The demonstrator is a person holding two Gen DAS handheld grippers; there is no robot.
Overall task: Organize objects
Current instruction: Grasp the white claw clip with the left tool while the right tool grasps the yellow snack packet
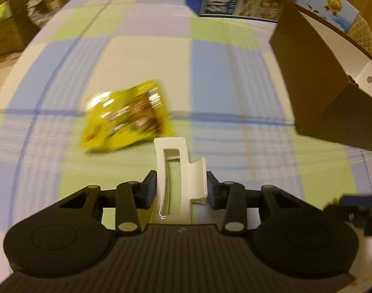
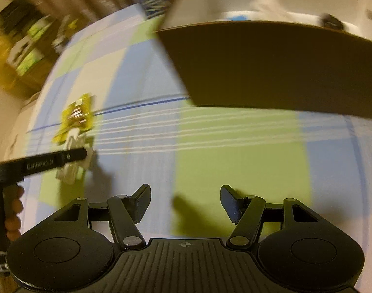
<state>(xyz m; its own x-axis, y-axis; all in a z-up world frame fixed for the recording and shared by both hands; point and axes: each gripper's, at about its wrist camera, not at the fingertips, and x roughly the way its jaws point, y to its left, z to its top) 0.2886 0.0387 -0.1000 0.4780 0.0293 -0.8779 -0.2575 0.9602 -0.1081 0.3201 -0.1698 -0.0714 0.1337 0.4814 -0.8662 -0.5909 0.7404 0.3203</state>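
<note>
Motion blur smears both views, so the print on the one yellow packet [image 1: 127, 117] is unreadable. It lies flat on the checked cloth [image 1: 222, 78] of the desk. The left tongs [image 1: 181, 190] are clenched on one glossy white plastic hair clip [image 1: 178, 171], rectangular with a slot, held above the cloth just beside the packet. The right tongs [image 2: 186, 204] hang released, gripping nothing. One brown-walled box [image 2: 271, 68] with a white inside is cut off at the edge; its blurred contents are hard to make out.
</note>
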